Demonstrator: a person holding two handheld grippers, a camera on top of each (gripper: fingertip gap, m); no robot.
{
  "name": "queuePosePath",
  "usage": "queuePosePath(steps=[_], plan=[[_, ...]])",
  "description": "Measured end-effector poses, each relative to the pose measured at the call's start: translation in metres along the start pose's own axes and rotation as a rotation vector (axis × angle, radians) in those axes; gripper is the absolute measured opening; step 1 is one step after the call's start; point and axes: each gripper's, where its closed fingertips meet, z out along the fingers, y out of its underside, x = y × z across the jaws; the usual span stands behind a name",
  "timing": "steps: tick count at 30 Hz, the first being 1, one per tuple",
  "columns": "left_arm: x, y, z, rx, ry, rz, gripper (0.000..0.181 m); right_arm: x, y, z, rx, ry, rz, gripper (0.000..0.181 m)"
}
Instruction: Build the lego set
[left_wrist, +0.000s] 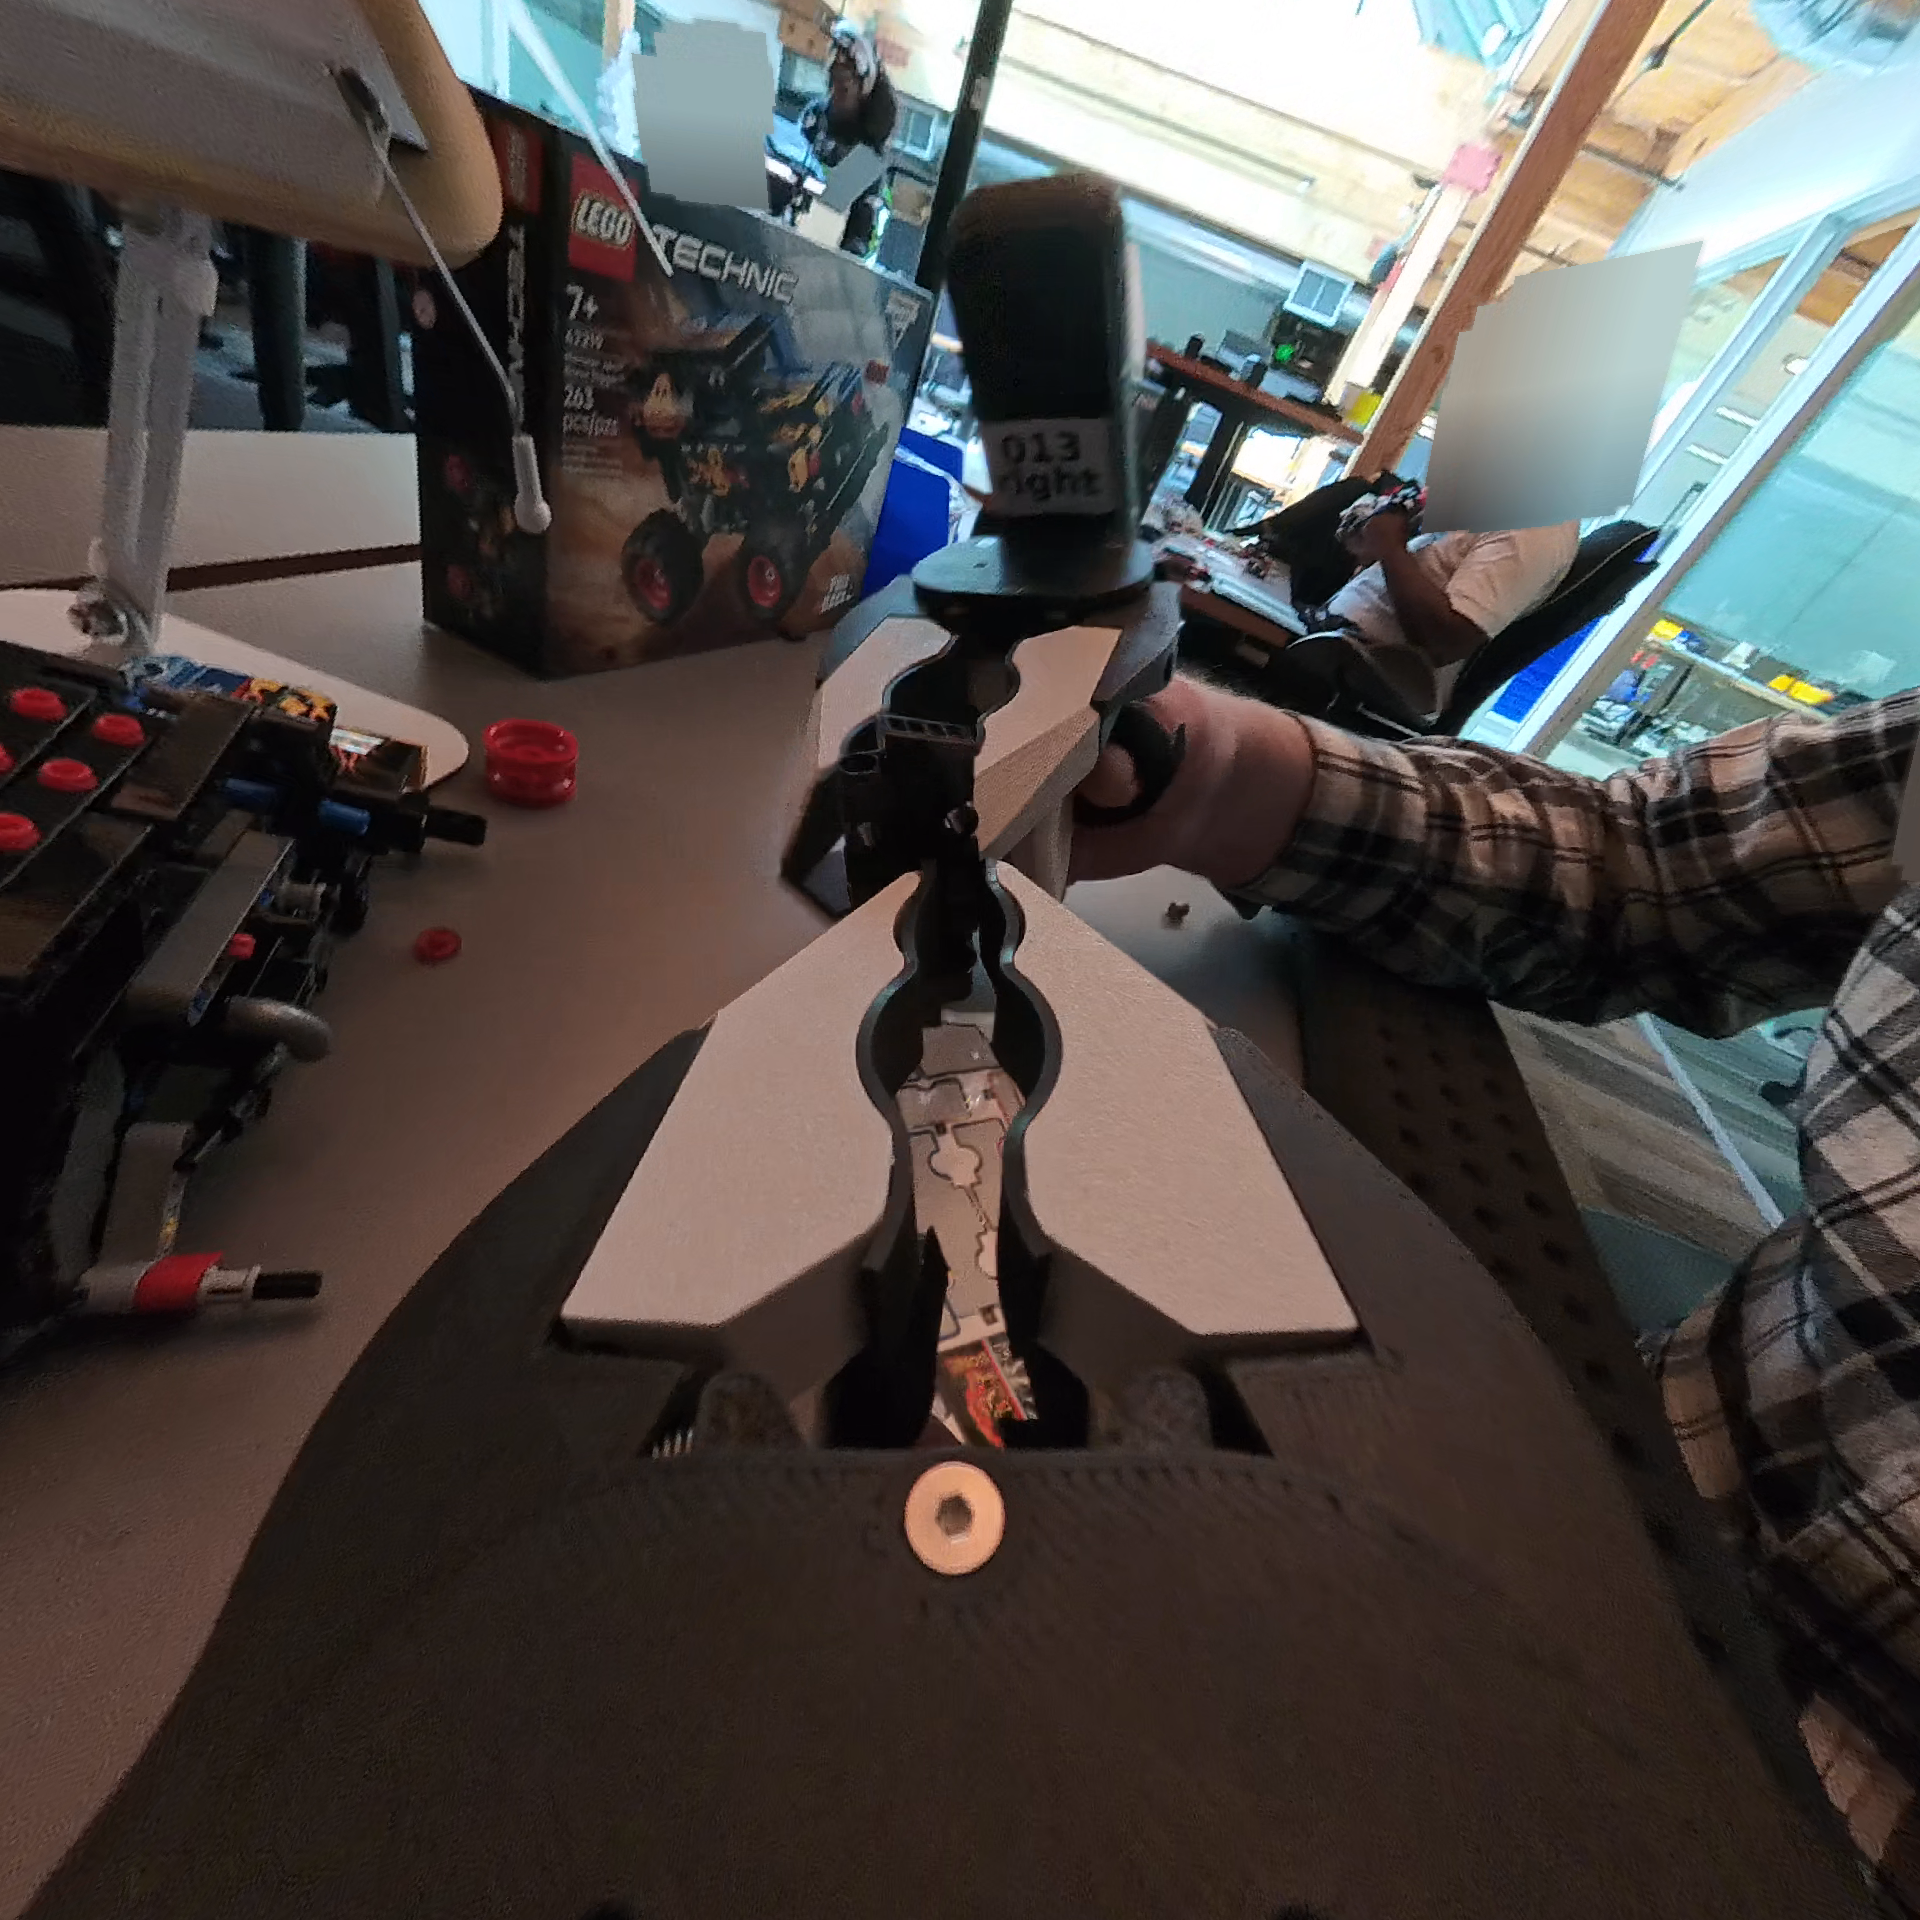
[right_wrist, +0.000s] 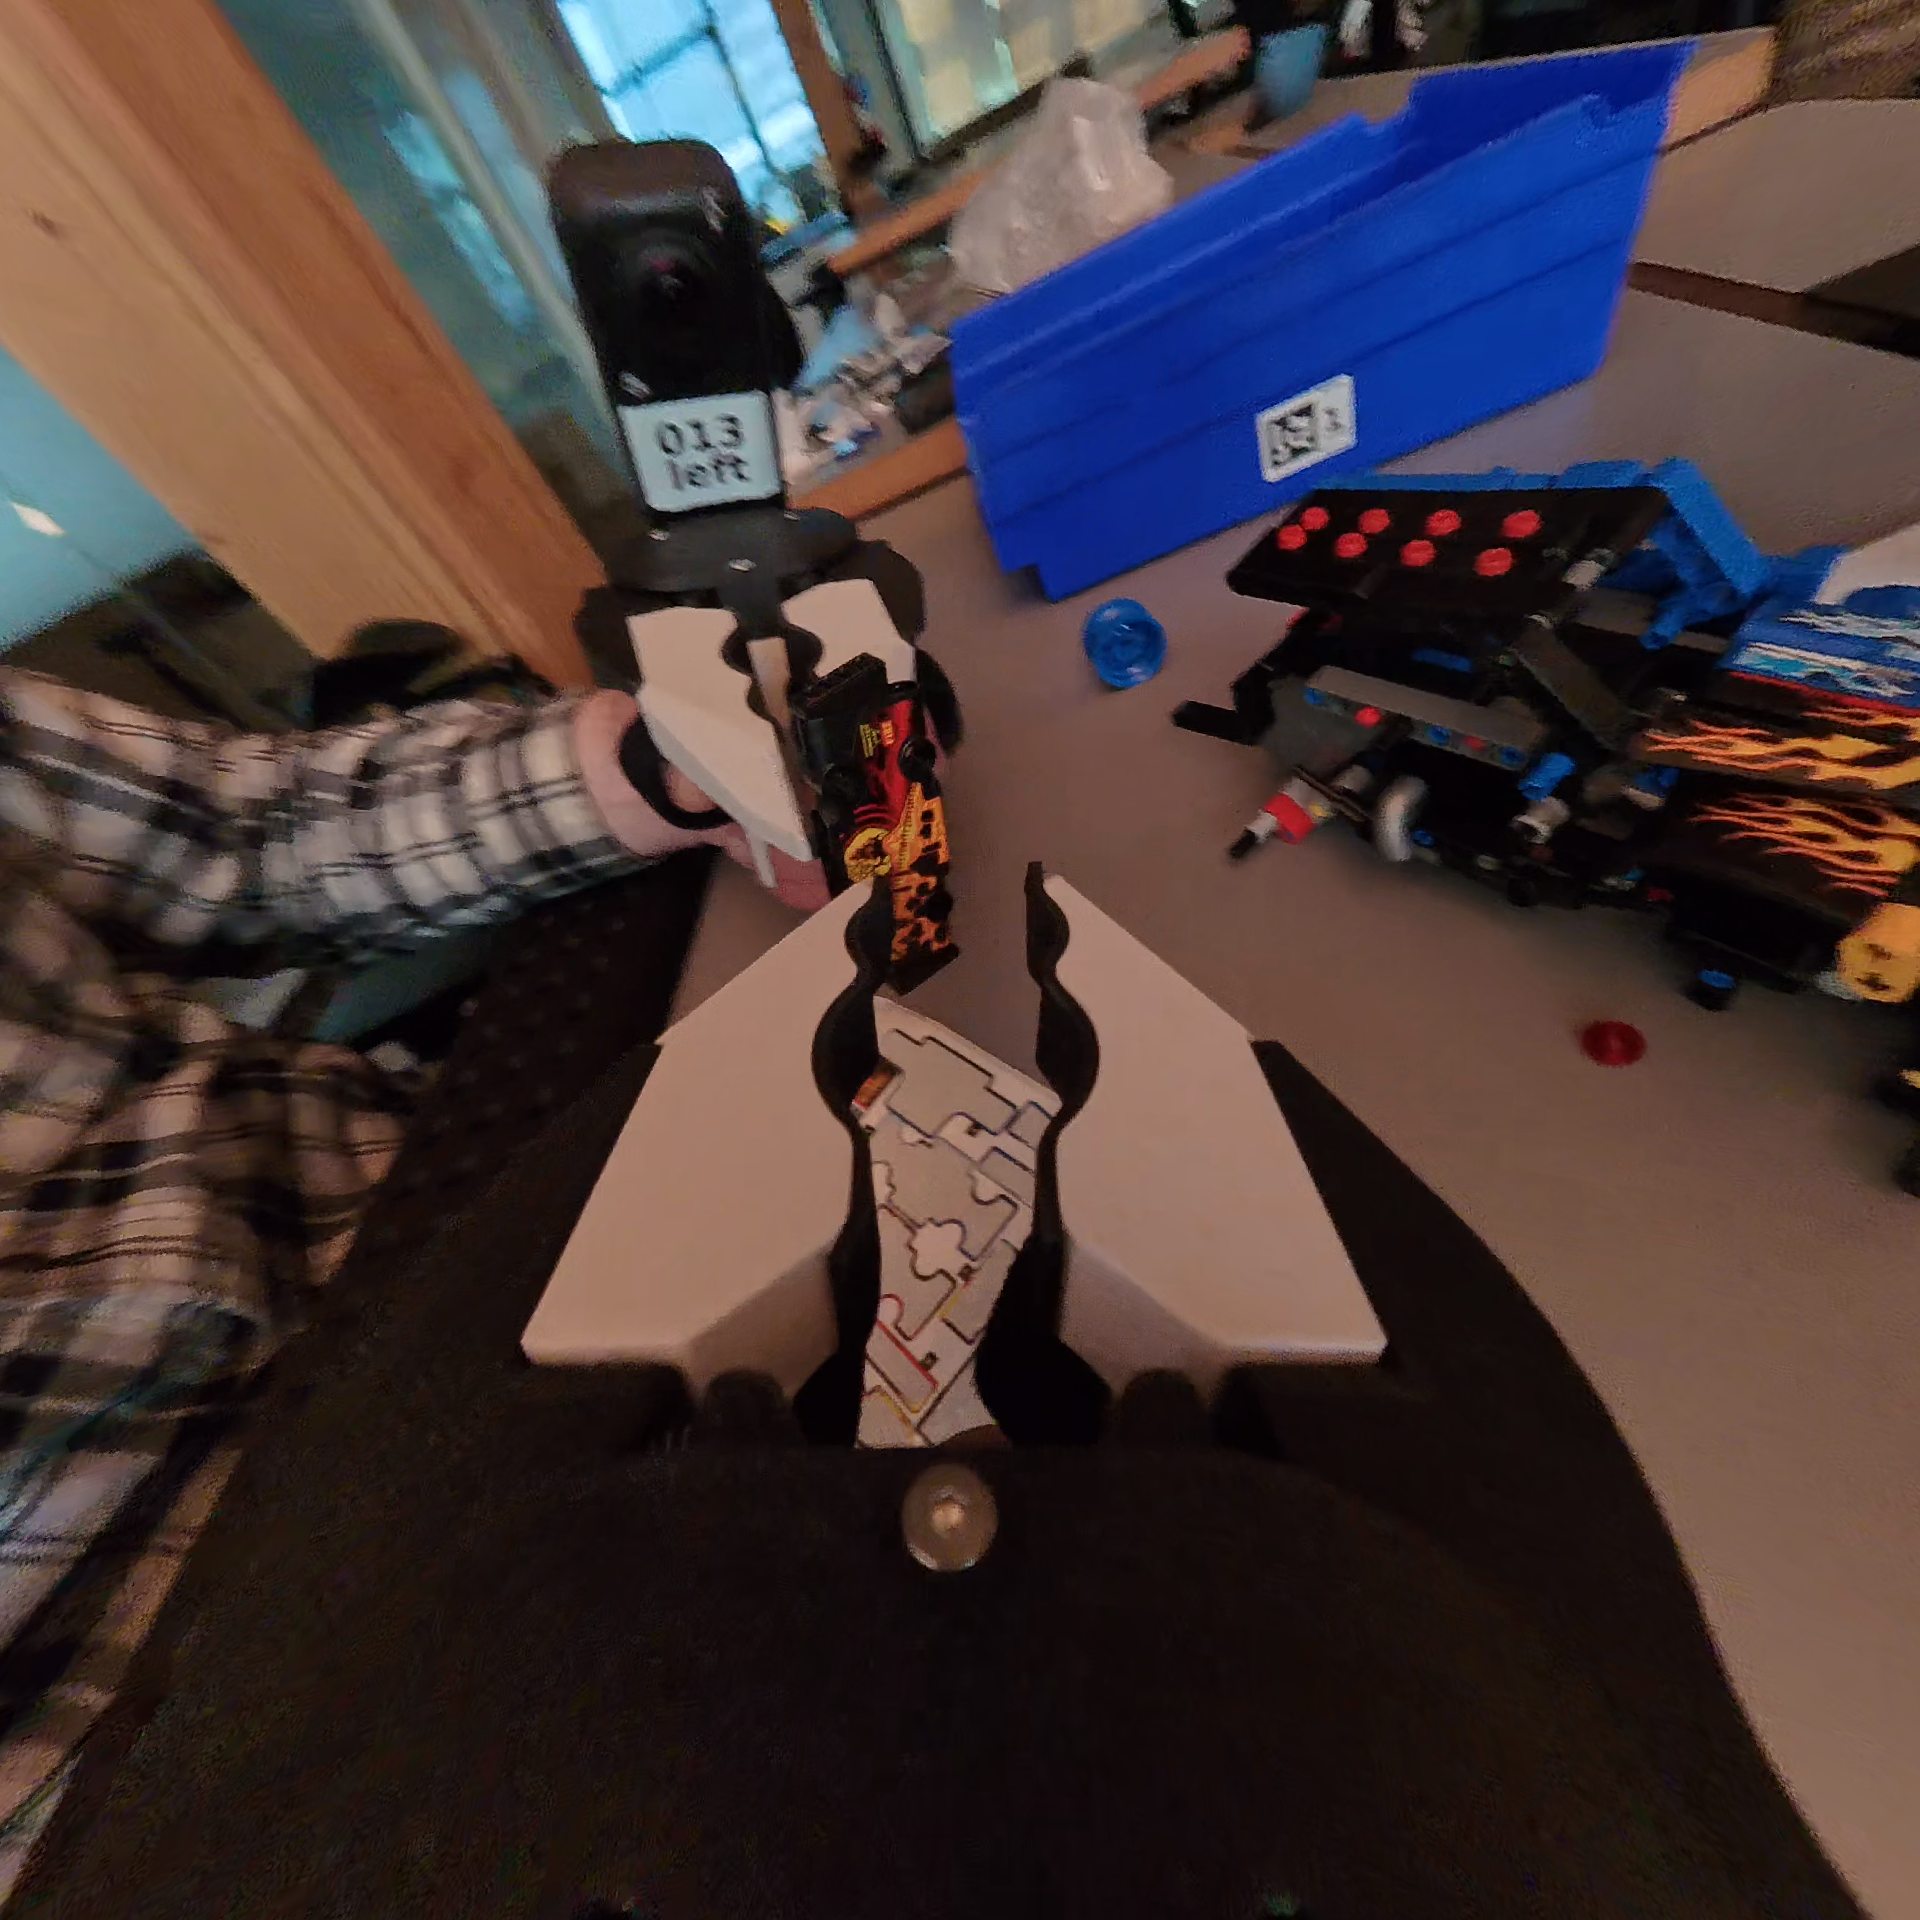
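Observation:
My left gripper is shut on a black Lego panel with red and orange flame stickers, held upright above the table. In the right wrist view the panel hangs from the left gripper, and its lower end sits between my right gripper's tips, close to the left finger. My right gripper is open and empty; it also shows in the left wrist view, facing the left one. The part-built black and blue truck stands on the table, and shows in the right wrist view.
A sticker sheet lies under the grippers. A red wheel hub, a small red piece and a blue hub lie loose on the table. The set's box and a blue bin stand behind. A person sits far right. Only a small space, under 4 cm, lies between the two pairs of fingers.

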Motion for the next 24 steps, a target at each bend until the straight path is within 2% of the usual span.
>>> queuePosePath(steps=[3,7,9,10,13,16,19,21,24], plan=[[0.003,-0.006,-0.001,0.038,0.014,0.018,0.005,-0.008,-0.004,-0.006,0.035,-0.104,0.063,0.040],[0.010,-0.010,-0.001,0.064,0.054,0.031,0.005,-0.022,-0.010,-0.004,0.075,-0.207,0.086,0.047],[0.015,-0.009,0.000,0.062,0.070,0.049,0.005,-0.029,-0.004,0.004,0.030,-0.204,0.032,0.039],[0.016,-0.009,0.001,0.060,0.070,0.058,0.005,-0.031,-0.002,0.007,0.018,-0.193,0.005,0.025],[0.015,-0.010,-0.001,0.068,0.067,0.058,0.005,-0.030,-0.003,0.010,0.018,-0.160,-0.045,0.024],[0.004,-0.003,0.001,0.015,-0.003,0.090,0.006,-0.013,0.004,0.009,-0.049,-0.031,-0.156,0.024],[-0.013,-0.005,-0.005,0.002,-0.095,0.081,0.030,0.017,0.004,0.001,-0.102,0.206,-0.343,0.024],[-0.022,-0.004,-0.007,-0.017,-0.121,0.037,0.043,0.036,0.006,-0.007,-0.206,0.389,-0.551,0.024],[-0.027,0.004,-0.003,-0.069,-0.153,0.027,0.037,0.050,0.009,-0.011,-0.340,0.565,-0.800,0.024]])
